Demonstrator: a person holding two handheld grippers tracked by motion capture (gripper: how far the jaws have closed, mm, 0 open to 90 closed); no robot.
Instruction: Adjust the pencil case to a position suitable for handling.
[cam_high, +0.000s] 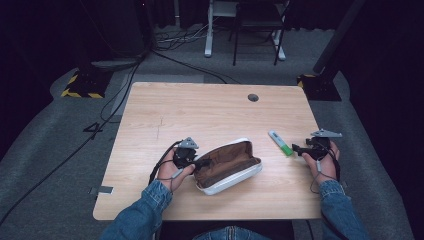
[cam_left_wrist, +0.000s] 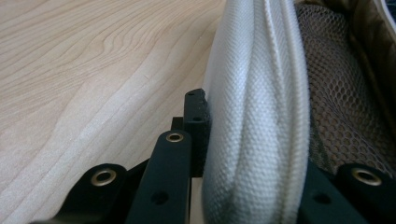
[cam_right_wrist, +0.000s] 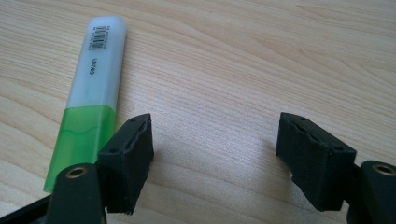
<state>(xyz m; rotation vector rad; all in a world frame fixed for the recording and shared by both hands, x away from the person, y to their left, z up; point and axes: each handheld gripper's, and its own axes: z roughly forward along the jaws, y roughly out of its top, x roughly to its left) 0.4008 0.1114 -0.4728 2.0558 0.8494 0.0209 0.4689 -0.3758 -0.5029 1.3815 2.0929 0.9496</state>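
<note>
Pale wood surface (cam_high: 210, 110): left gripper (cam_high: 199, 162) fingers (cam_left_wrist: 196, 126) pinch the white pouch (cam_high: 227, 167) rim, while right gripper (cam_high: 299, 149) fingers (cam_right_wrist: 130, 158) stand spread beside a green highlighter (cam_right_wrist: 91, 93).

On the wooden table (cam_high: 210, 110), an open white pouch (cam_high: 228, 167) with a brown lining lies near the front edge. The left tongs (cam_high: 204, 163) touch its left end. A green highlighter (cam_high: 280, 143) lies right of it, just beside the right tongs (cam_high: 296, 150).
</note>
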